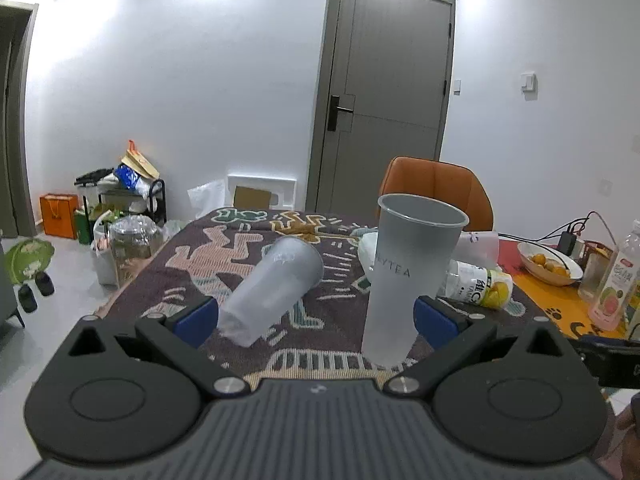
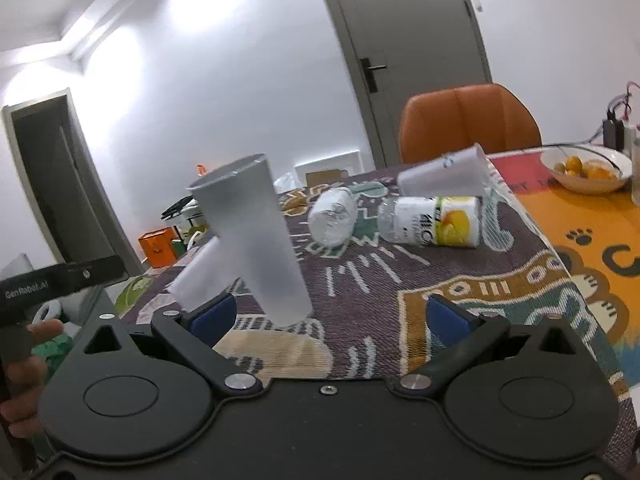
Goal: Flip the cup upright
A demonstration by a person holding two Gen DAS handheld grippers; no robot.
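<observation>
A frosted grey cup point(image 1: 404, 272) stands upright on the patterned cloth, between my left gripper's fingers but close to the right pad point(image 1: 434, 320). A second frosted cup point(image 1: 272, 288) lies on its side near the left pad point(image 1: 196, 318). My left gripper point(image 1: 316, 320) is open and holds nothing. In the right wrist view the upright cup point(image 2: 256, 240) stands by the left pad point(image 2: 212, 316), with the lying cup point(image 2: 196, 280) behind it. My right gripper point(image 2: 340, 318) is open and empty.
A lying yellow-labelled bottle point(image 2: 436, 220), a lying clear bottle point(image 2: 332, 216) and another lying cup point(image 2: 444, 176) sit further back. A bowl of oranges point(image 2: 586, 170) stands at the right. An orange chair point(image 2: 468, 120) stands behind the table point(image 2: 592, 216). The left gripper's handle point(image 2: 60, 280) shows at the left.
</observation>
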